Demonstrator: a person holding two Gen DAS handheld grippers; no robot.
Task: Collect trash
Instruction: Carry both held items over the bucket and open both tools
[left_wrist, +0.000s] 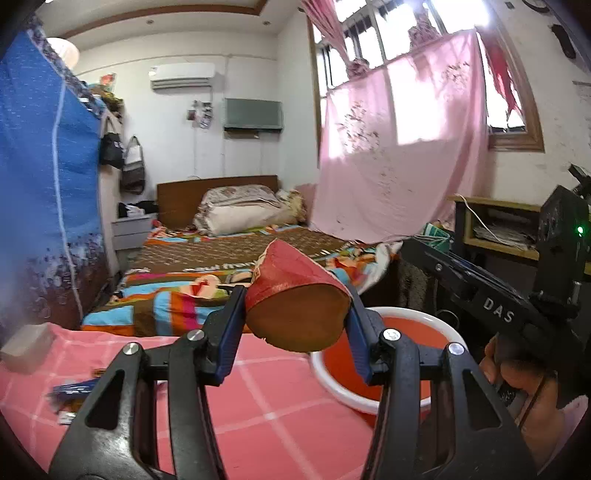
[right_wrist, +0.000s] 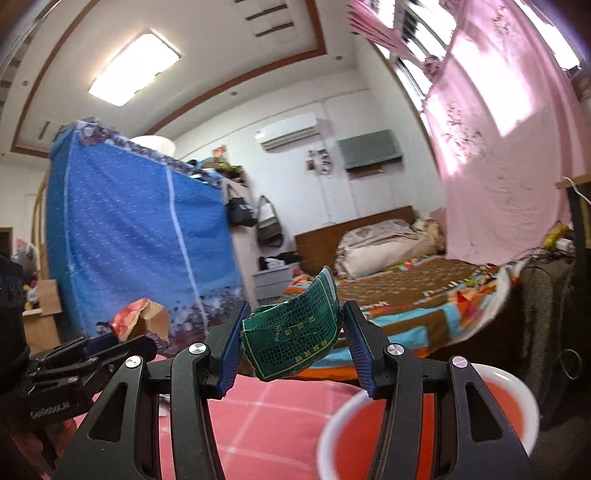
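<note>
I've got trash in both grippers, nothing dropped yet as far as I can see. Left gripper (left_wrist: 297, 314) is clamped on a crumpled red-and-brown carton piece (left_wrist: 295, 299), pads pressing it from both sides, held up in the air above the pink checked tablecloth (left_wrist: 266, 417). Right gripper (right_wrist: 291, 347) is closed on a bent green printed wrapper (right_wrist: 295, 339), also lifted off the table.

The red basin w/ white rim (left_wrist: 373, 402) sits on the table just right of the left gripper & looks like the collection bin; the part of its inside that I can see holds no trash, but the fingers hide the rest, so can't be sure. In the right wrist view the same basin (right_wrist: 517, 406) is low & to the right, below the gripper.

Left to do, by my read: both pieces need to go in the basin, and there's more litter on the cloth at far left – a blurred blue wrapper (left_wrist: 74, 389) & small scraps (left_wrist: 66, 417) near it. So I'd call it early to mid task.

Pose: both grippers roughly level, pointing toward the bed (left_wrist: 236, 251), side by side; left one is near the basin rim, right one tilted a bit
</note>
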